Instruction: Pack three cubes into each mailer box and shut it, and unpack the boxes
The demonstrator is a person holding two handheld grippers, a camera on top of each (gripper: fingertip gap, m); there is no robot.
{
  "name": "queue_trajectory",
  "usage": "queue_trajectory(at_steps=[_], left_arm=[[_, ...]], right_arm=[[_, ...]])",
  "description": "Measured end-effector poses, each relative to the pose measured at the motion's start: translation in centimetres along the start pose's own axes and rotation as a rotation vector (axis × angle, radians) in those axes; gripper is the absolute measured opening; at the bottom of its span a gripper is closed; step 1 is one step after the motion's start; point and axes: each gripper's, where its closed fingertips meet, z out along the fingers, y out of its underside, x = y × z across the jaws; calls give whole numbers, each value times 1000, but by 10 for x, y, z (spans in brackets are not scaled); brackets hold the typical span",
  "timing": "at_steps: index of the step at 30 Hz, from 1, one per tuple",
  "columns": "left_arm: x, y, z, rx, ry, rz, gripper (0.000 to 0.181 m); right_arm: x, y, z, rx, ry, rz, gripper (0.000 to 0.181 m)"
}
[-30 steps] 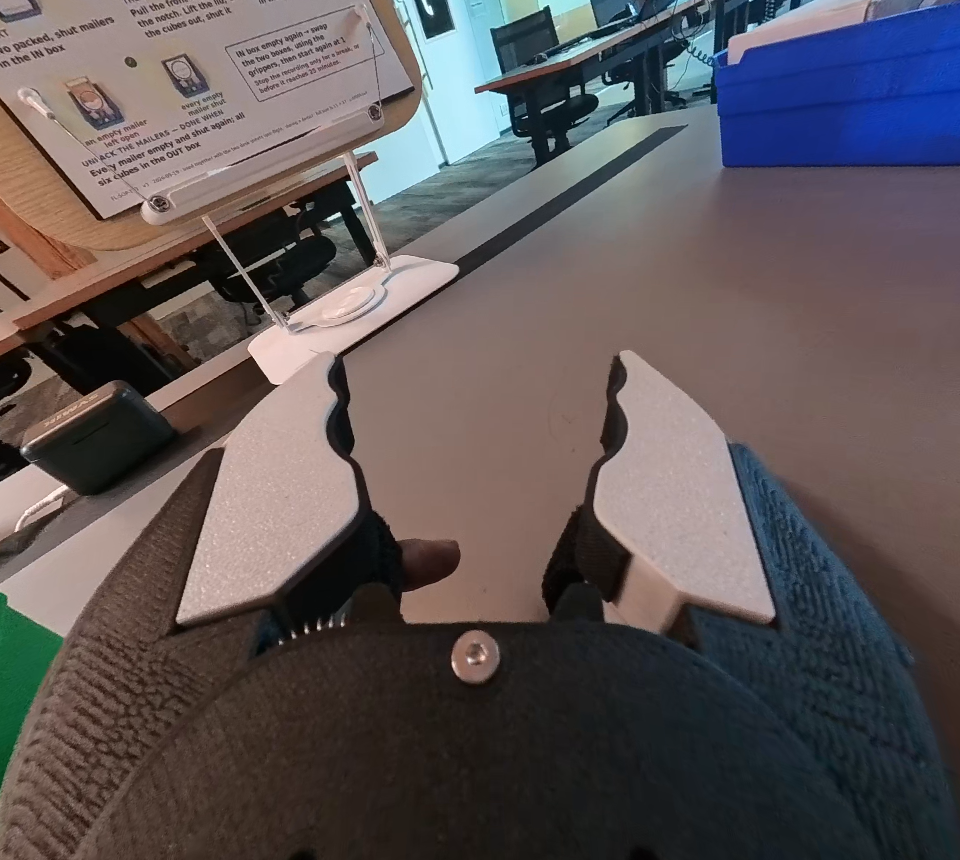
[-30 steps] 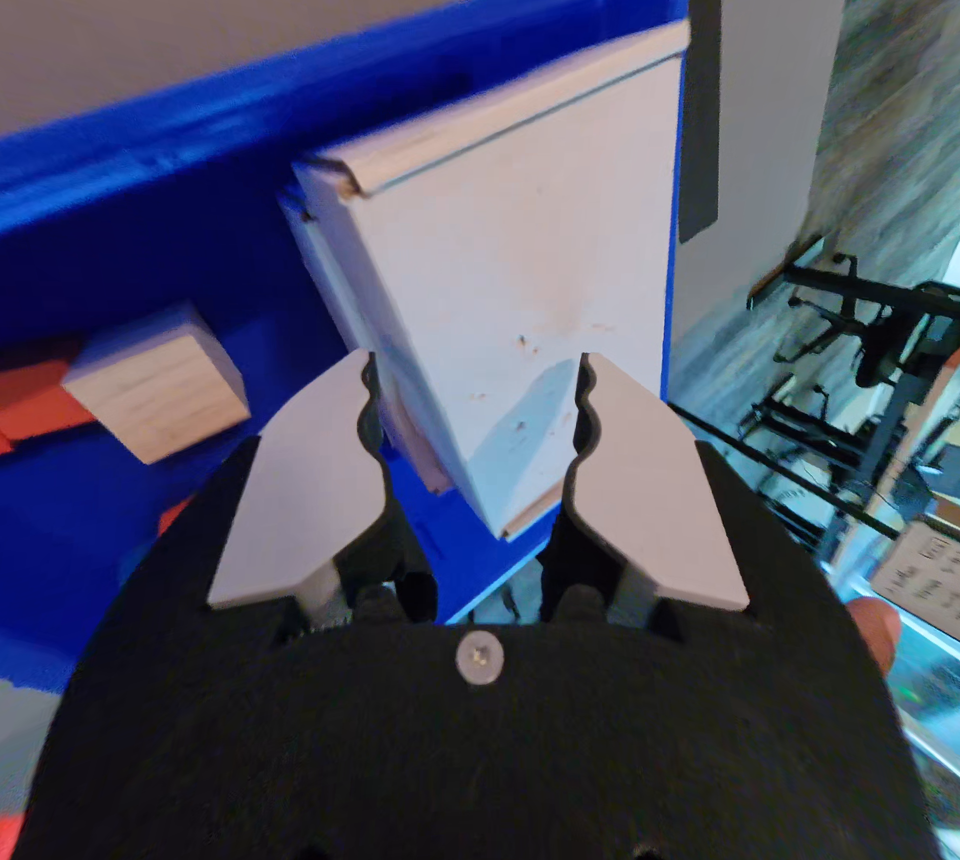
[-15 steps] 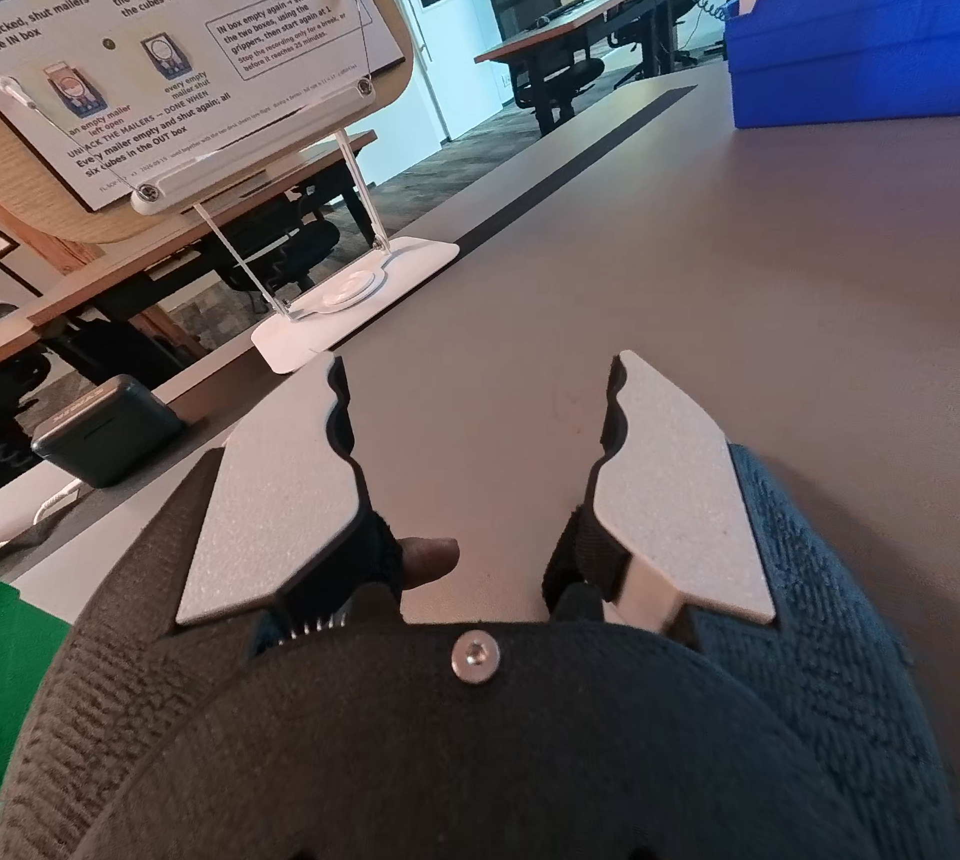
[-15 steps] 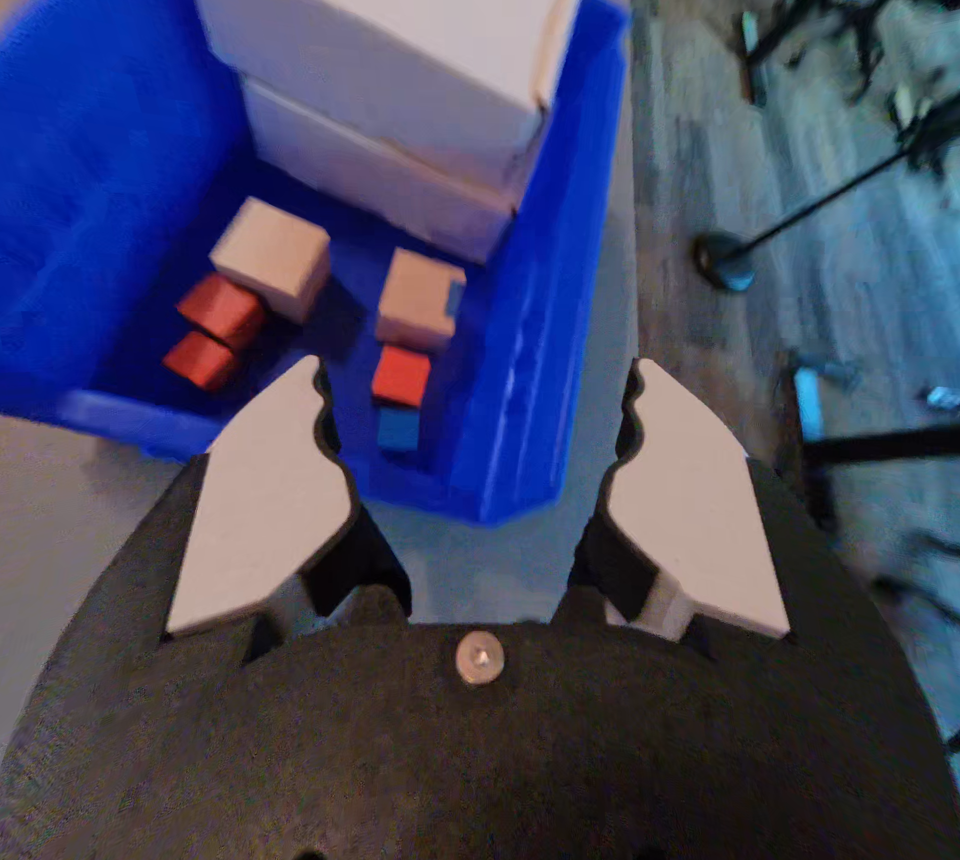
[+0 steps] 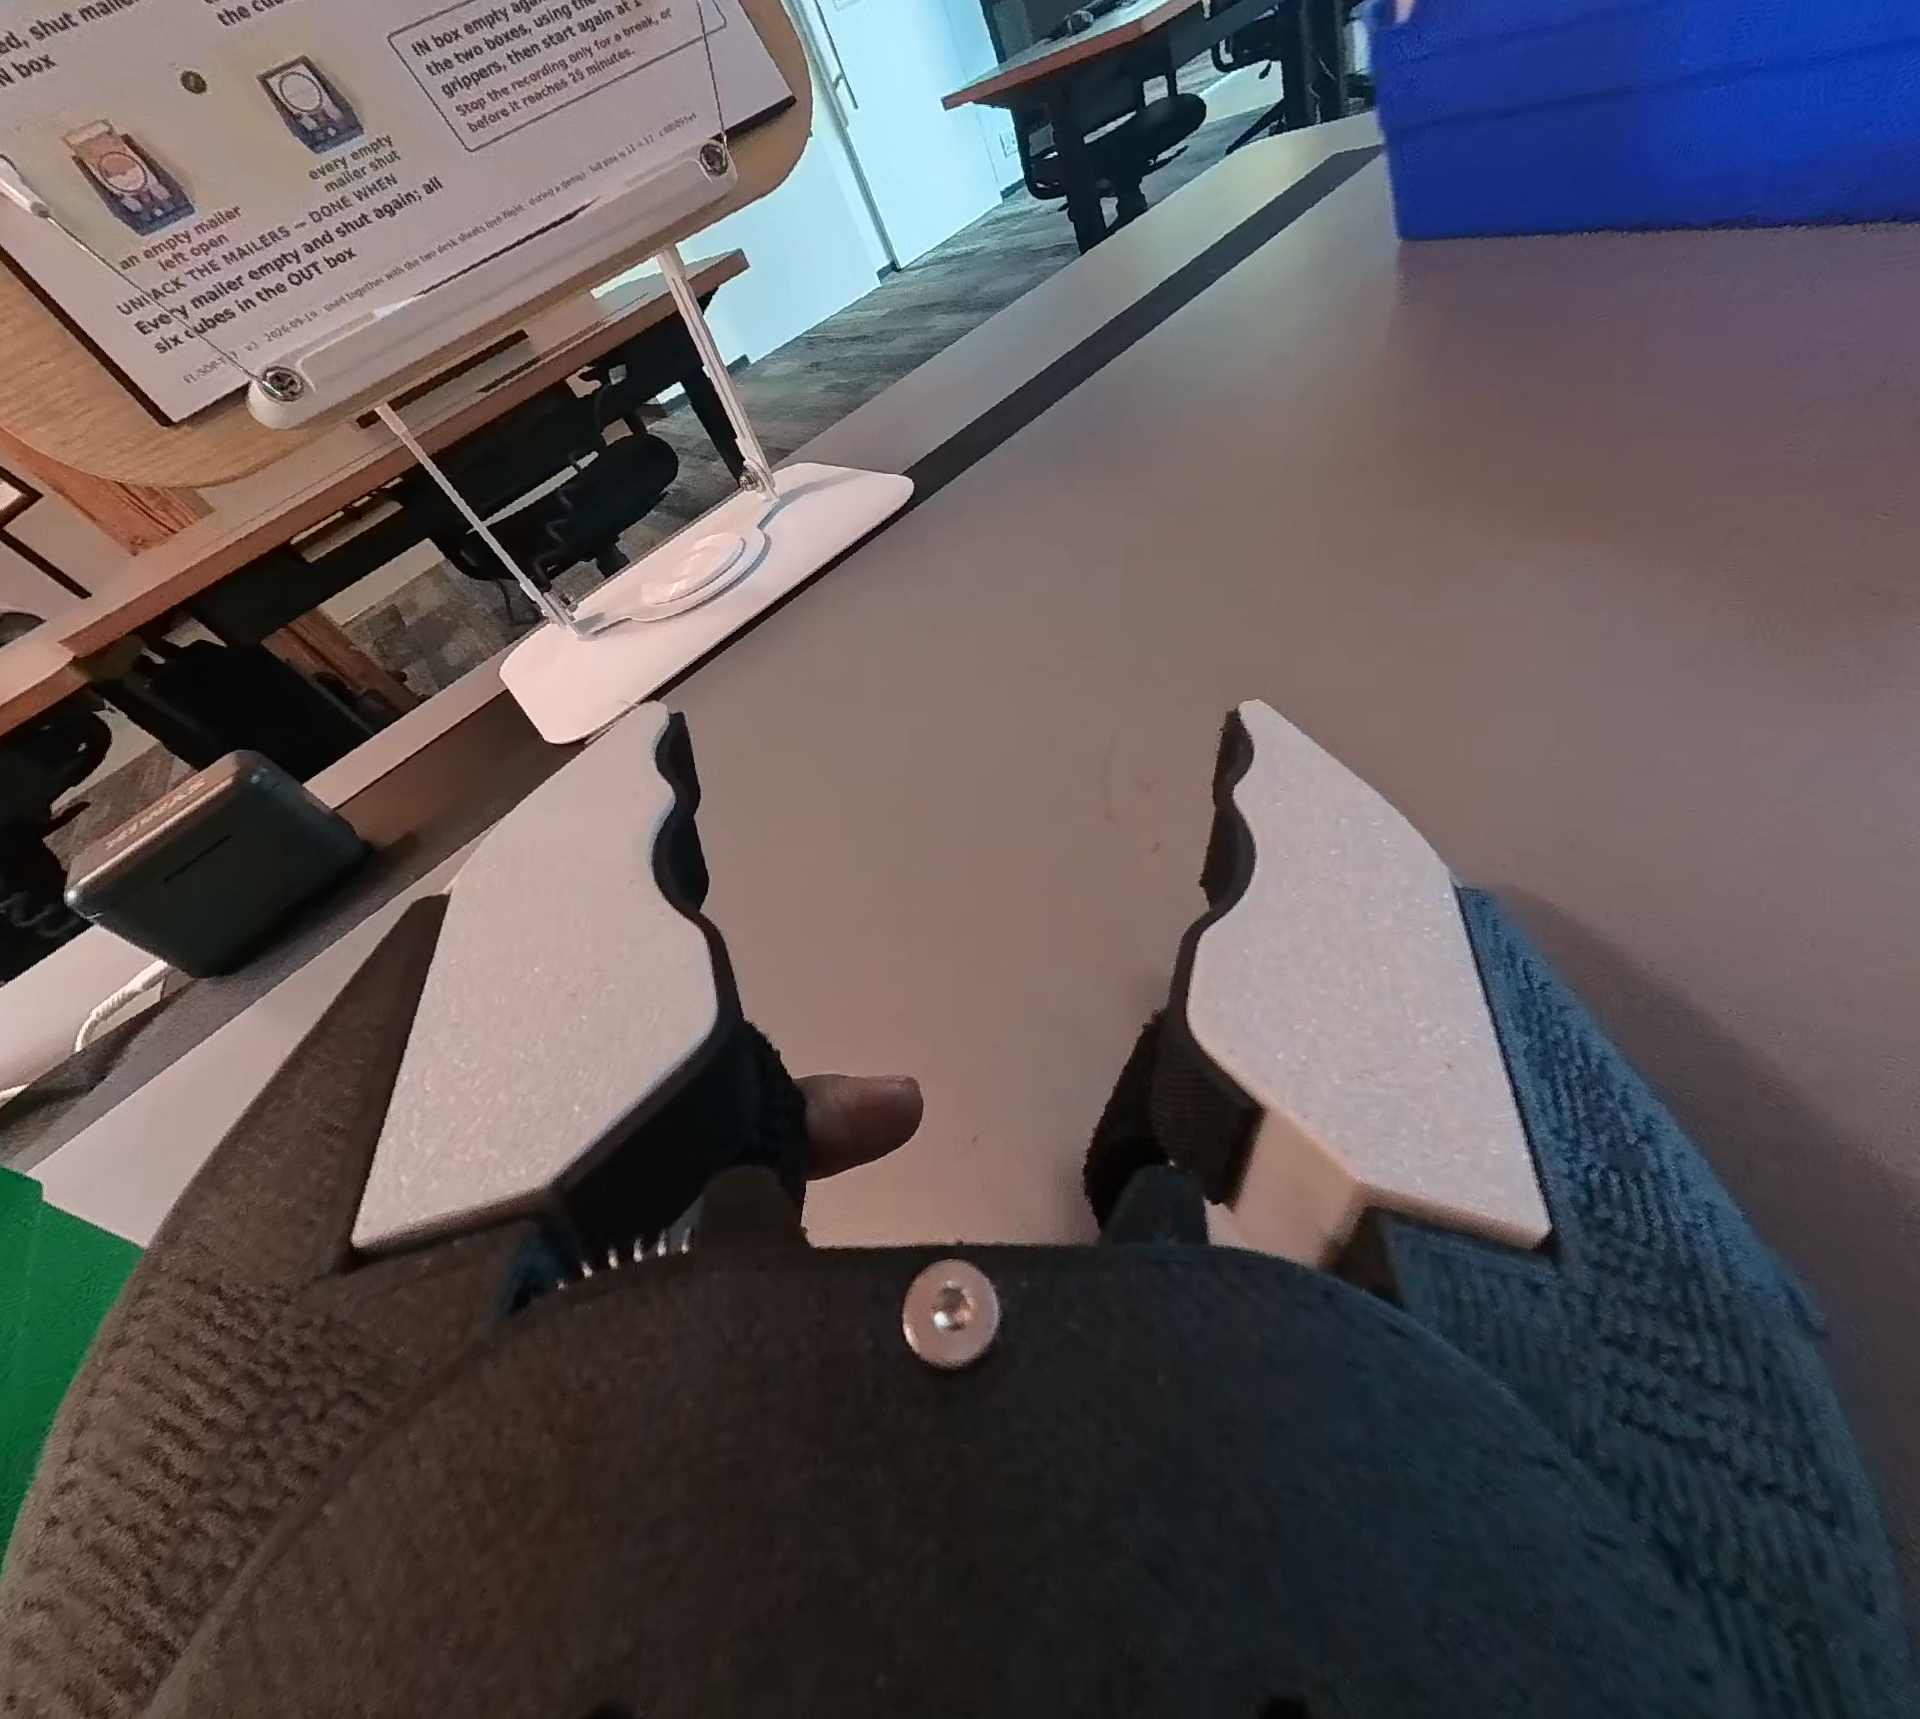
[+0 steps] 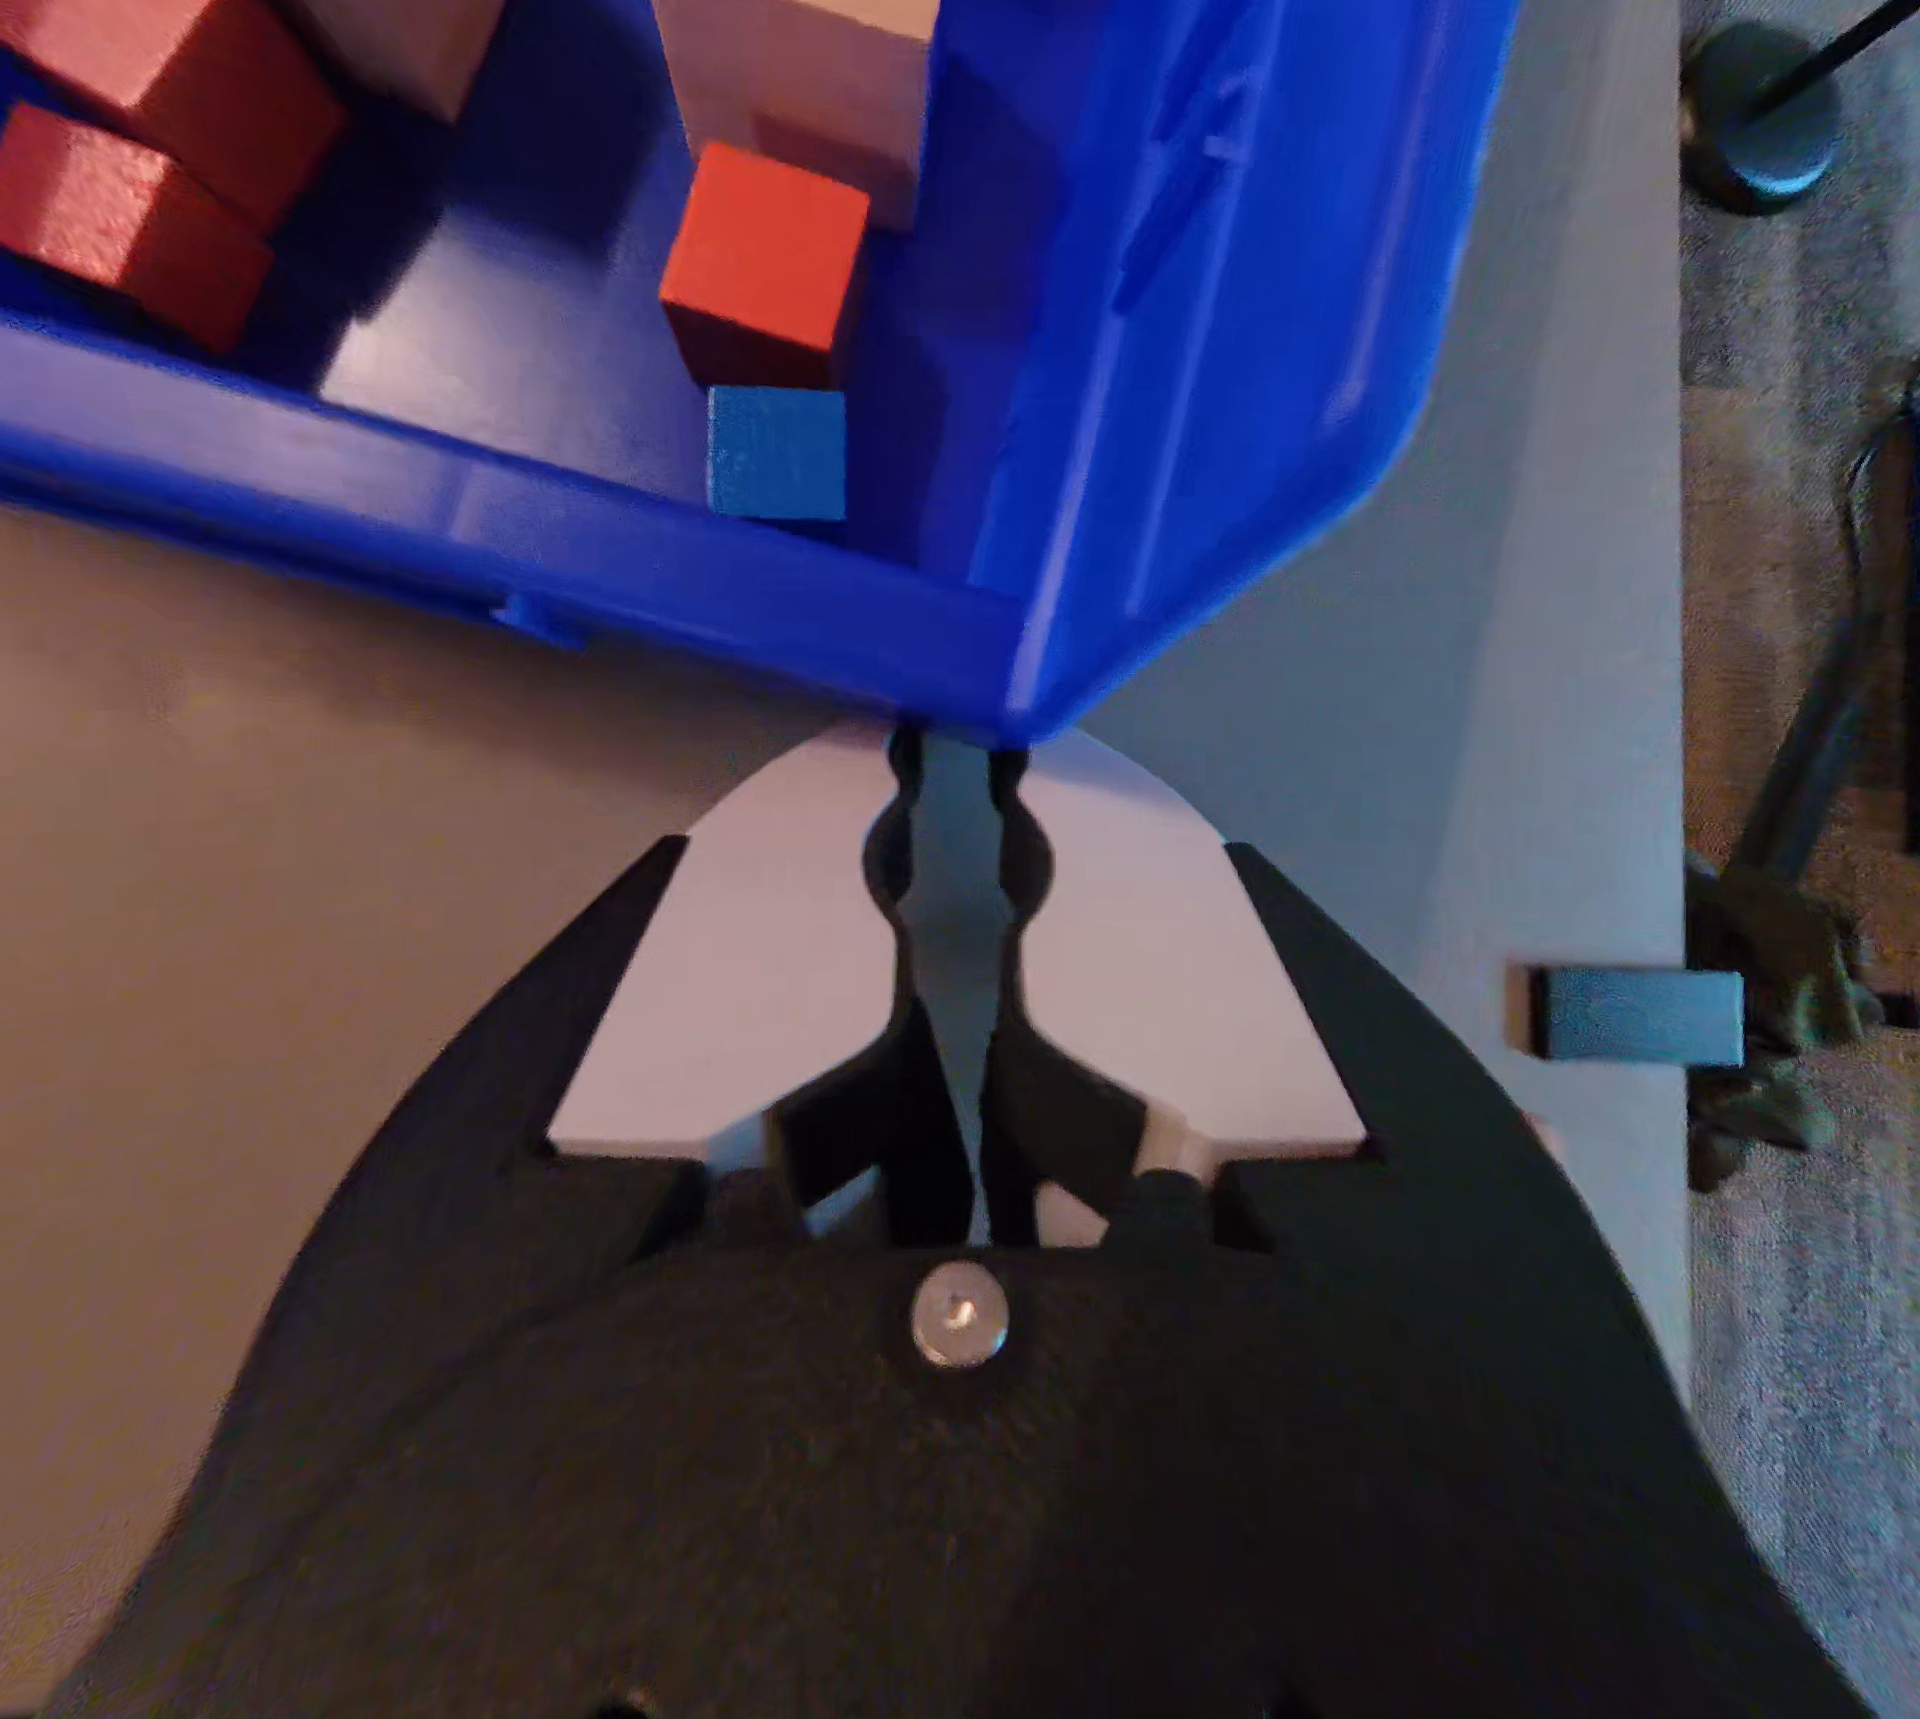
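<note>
The right gripper [image 6: 951, 750], nearly closed on the blue bin [image 6: 727, 568]'s near corner rim at frame centre (contact unclear), should pinch squarely before pulling; cubes [image 6: 764, 261] lie inside, upper left. The left gripper [image 5: 951, 729] waits wide, empty.

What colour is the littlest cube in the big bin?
Blue. The littlest cube shows best in the right wrist view.

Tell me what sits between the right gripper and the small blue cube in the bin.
The blue bin's near wall does. The right gripper is almost shut, its fingertips at the rim of the bin's near corner, outside it. The small blue cube lies just inside that wall, with an orange-red cube behind it.
</note>
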Motion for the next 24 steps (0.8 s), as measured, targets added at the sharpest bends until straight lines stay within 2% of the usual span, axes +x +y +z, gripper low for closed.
queue_trajectory(at_steps=[1, 7, 13, 17, 18, 19, 20, 24], left_arm=[[0, 0, 0, 2, 0, 0, 95], [0, 0, 0, 0, 0, 7, 95], [1, -1, 0, 1, 4, 12, 95], [3, -1, 0, 2, 8, 20, 95], [3, -1, 0, 2, 10, 22, 95], [4, -1, 0, 3, 11, 23, 95], [4, -2, 0, 5, 12, 26, 95], [5, -2, 0, 5, 17, 30, 95]], right_arm=[[-5, -5, 4, 14, 6, -3, 3], [-45, -38, 21, 108, 29, -175, 0], [-98, -66, 32, 192, -37, -351, 0], [-116, -73, 34, 201, -91, -335, 0], [-117, -74, 33, 205, -104, -306, 2], [-115, -76, 31, 224, -108, -256, 23], [-114, -79, 25, 255, -124, -206, 35], [-116, -114, -17, 542, -244, 5, 57]])
